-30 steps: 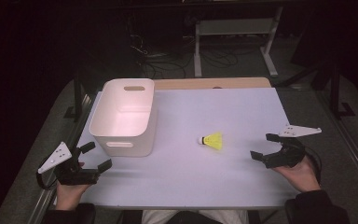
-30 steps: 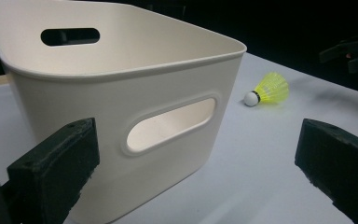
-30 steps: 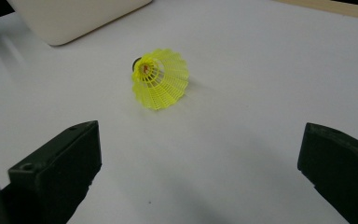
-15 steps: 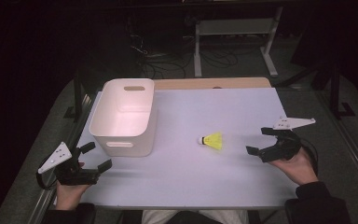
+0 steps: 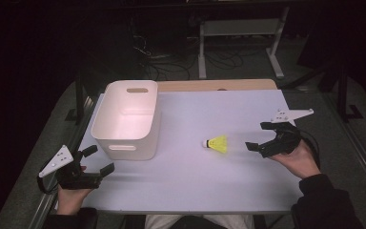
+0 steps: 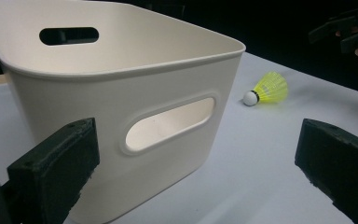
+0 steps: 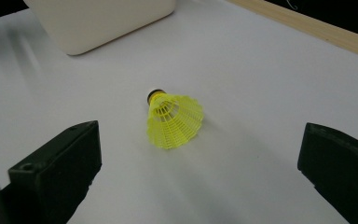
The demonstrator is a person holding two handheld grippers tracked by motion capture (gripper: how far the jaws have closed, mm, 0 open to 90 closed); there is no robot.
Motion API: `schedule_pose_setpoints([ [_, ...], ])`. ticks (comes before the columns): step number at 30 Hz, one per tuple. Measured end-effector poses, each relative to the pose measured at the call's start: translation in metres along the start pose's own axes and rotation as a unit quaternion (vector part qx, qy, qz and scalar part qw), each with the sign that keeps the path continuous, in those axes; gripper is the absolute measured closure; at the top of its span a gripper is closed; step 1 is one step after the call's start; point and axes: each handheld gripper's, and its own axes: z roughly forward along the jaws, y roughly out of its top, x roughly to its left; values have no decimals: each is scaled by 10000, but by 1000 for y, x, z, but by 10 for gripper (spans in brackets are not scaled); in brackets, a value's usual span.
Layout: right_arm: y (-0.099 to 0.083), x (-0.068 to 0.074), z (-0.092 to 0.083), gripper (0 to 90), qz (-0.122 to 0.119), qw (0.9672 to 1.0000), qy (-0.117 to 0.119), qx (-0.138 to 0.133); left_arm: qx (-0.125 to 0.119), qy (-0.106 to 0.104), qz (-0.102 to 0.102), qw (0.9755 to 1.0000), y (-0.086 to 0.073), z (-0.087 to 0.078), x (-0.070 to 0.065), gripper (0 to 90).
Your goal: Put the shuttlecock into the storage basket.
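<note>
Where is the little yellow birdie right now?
In the high view the yellow shuttlecock lies on its side on the white table, between the white bin and the open right gripper, nearer the gripper.

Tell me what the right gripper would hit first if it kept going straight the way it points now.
Most likely the yellow shuttlecock: it lies on the table between the open jaws of the right gripper, skirt end nearest, with bare table in between. The white bin sits farther along, off to one side.
</note>
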Motion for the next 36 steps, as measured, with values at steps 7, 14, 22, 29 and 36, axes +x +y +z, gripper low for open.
schedule_pose_setpoints([
  [7,7,-4,10,0,-17,9999,54,115,1,6,-5,10000,0,0,0,0],
  [14,13,-3,19,0,-122,9996,125,219,-1,-7,-1,10000,0,0,0,0],
  [22,19,0,27,0,-210,9991,220,302,-2,-12,-1,10000,0,0,0,0],
  [29,23,3,34,0,-297,9985,294,355,-8,-14,-2,10000,0,-1,0,0],
  [36,25,0,41,0,-303,9981,326,426,-4,-18,2,10000,0,0,0,0],
])
